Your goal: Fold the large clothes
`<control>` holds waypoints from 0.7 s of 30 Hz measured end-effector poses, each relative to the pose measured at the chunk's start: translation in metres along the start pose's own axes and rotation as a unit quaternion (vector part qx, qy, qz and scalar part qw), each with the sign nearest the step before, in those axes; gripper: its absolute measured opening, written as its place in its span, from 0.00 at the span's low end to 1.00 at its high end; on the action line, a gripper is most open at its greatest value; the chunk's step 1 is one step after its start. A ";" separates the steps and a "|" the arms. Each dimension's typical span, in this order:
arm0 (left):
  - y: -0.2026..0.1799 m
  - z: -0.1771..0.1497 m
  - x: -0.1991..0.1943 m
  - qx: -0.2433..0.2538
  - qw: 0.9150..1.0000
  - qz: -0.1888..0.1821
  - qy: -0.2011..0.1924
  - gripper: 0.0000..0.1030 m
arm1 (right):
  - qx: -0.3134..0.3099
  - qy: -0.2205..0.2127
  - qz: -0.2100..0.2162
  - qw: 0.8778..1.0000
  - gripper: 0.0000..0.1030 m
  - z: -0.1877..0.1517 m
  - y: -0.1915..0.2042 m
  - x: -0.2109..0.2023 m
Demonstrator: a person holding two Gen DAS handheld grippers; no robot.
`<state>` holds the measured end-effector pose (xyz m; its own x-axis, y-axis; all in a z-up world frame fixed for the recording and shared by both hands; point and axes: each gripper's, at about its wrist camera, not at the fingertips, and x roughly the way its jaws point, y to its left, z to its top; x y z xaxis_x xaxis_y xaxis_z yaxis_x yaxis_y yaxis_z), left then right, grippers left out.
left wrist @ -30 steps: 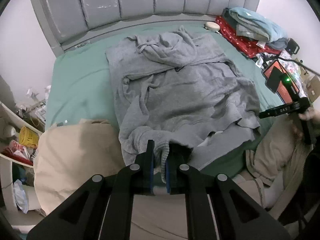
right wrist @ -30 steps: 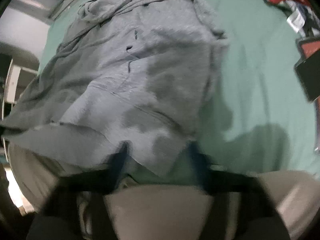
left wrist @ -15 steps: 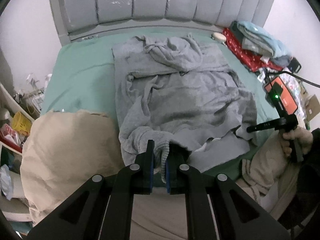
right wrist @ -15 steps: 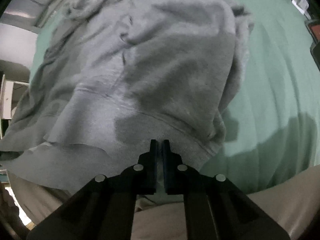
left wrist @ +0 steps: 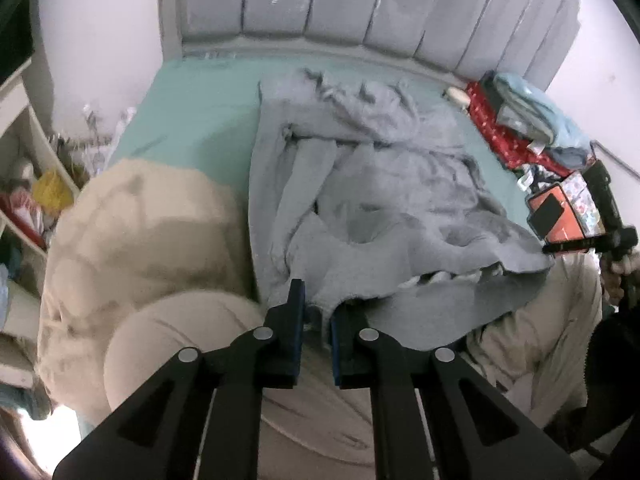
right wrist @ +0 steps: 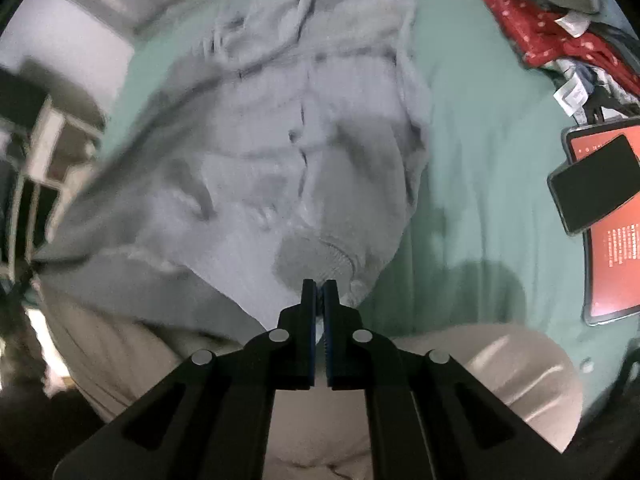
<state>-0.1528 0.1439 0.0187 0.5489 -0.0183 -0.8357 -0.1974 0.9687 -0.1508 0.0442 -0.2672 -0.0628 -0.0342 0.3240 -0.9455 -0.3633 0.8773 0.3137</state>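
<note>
Your left hand-held gripper (left wrist: pixel 316 316) pinches the grey hoodie (left wrist: pixel 384 184) hem at 6 o'clock. Your right hand-held gripper (right wrist: pixel 319 294) is clamped on its other corner.

Shelf clutter (left wrist: pixel 44 196) is just a smear — can't make anything out. Orange tablet (right wrist: pixel 612 240) gets cut off at the edge, text unreadable.

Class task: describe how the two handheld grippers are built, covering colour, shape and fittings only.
Both the left gripper and the right gripper are matte black, with flat angular linkage arms cut with triangular openings and joined by round silver pivot pins. Their straight fingers carry blue pads on the inner faces. No cables show on either.
</note>
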 end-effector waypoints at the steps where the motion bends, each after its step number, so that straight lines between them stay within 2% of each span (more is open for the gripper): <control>1: 0.002 0.000 0.000 -0.003 1.000 -0.006 0.004 0.10 | -0.005 0.013 -0.012 1.000 0.03 -0.004 0.000 0.011; 4: 0.002 -0.002 0.001 0.004 1.000 -0.016 0.023 0.10 | -0.023 0.016 -0.023 0.999 0.03 -0.011 0.002 0.017; 7: 0.001 -0.003 -0.001 0.014 1.000 -0.007 0.027 0.12 | -0.027 0.024 -0.035 0.999 0.03 -0.012 0.006 0.028; 11: -0.003 0.018 -0.004 0.029 0.999 -0.016 0.018 0.18 | -0.026 0.040 -0.045 0.998 0.03 -0.007 0.013 0.044; 14: -0.017 0.044 0.010 0.055 0.997 -0.042 0.020 0.42 | -0.012 0.045 -0.051 0.998 0.04 0.000 0.012 0.055; 15: -0.020 0.052 0.023 0.063 0.996 -0.054 0.035 0.51 | -0.006 0.045 -0.051 0.998 0.04 0.002 0.012 0.056; 16: -0.023 0.058 0.037 0.065 0.995 -0.053 0.052 0.51 | 0.003 0.041 -0.046 0.998 0.04 0.005 0.010 0.057; 19: -0.025 0.072 0.097 0.067 0.987 -0.034 0.140 0.51 | 0.024 0.027 -0.034 0.999 0.09 0.012 0.007 0.057; 20: -0.025 0.073 0.109 0.071 0.984 -0.031 0.158 0.51 | 0.032 0.024 -0.032 0.999 0.23 0.013 0.005 0.056; 21: -0.026 0.073 0.125 0.083 0.979 -0.023 0.184 0.51 | 0.043 0.025 -0.028 0.998 0.55 0.015 0.001 0.058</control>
<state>-0.0199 0.1345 -0.0428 0.2181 -0.1216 -0.9683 -0.0270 0.9911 -0.1306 0.0555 -0.2421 -0.1163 -0.0639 0.2575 -0.9642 -0.2849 0.9212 0.2649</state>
